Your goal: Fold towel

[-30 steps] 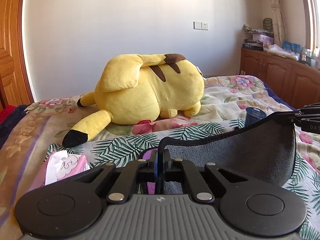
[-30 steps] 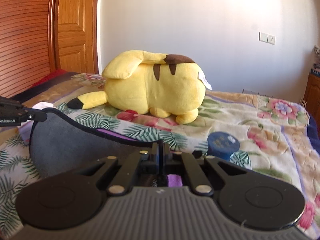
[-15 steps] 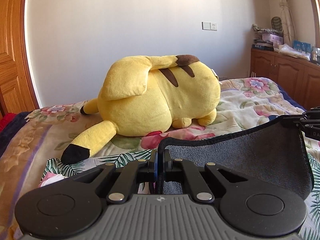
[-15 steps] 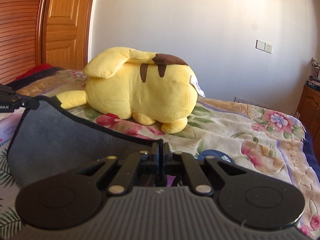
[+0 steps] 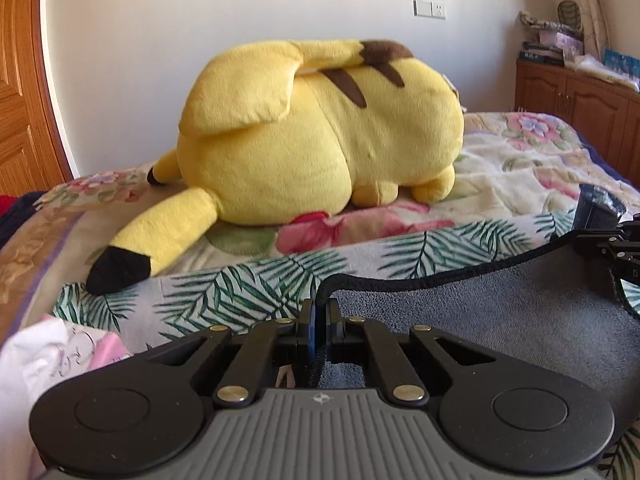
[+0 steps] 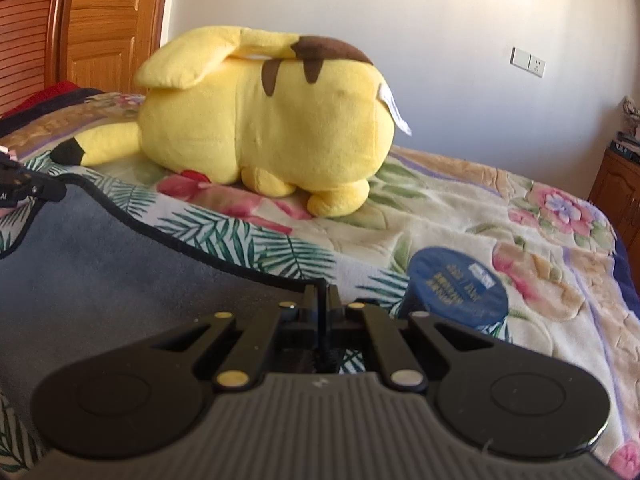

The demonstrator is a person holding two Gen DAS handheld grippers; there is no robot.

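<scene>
A bedroom in a home: a bed [image 5: 500,168] spread with a floral and palm-leaf blanket fills the room, a large yellow plush toy [image 5: 320,136] lying on it. Behind the toy stands a plain white wall with a switch and socket plate [image 5: 430,9]. Left of the toy is a panelled wooden door [image 6: 108,20]; to its right, wooden cabinets [image 5: 576,108] piled with books and bags.

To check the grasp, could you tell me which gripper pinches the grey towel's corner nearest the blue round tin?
The right gripper; the tin sits just beside it.
</scene>
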